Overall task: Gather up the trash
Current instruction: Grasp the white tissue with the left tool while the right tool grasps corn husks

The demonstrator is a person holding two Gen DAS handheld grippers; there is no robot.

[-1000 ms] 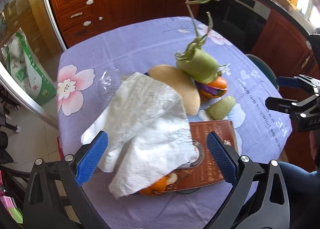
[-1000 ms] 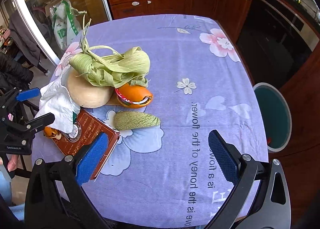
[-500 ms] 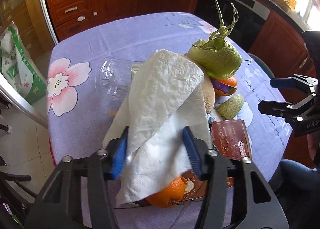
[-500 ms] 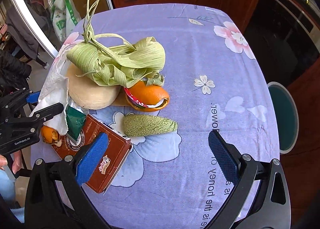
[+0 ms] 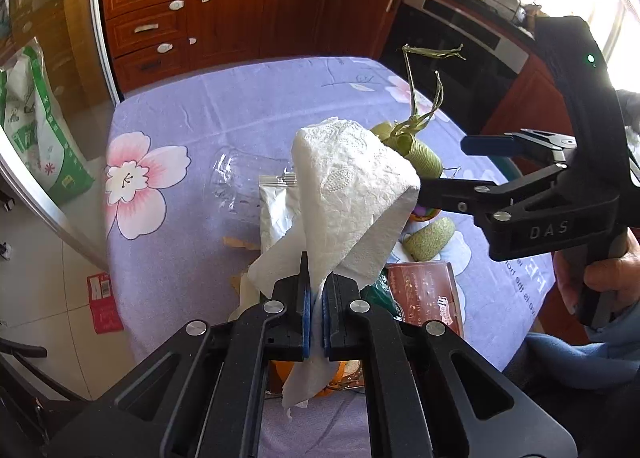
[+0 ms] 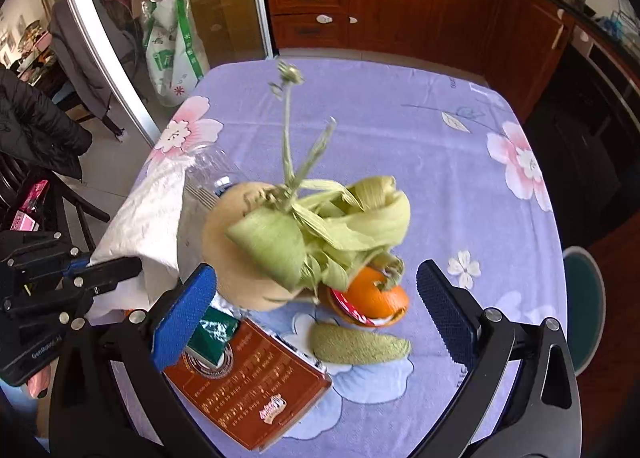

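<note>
left wrist view: my left claw pinched the paper towel, its length rising above the trash pile; my right claw, spread wide, hung nearer the corn husk.

The paper towel is white, embossed and crinkled; the worktop wears matt lilac cloth; the brown box is glossy; the cabinets are polished wood.
</note>
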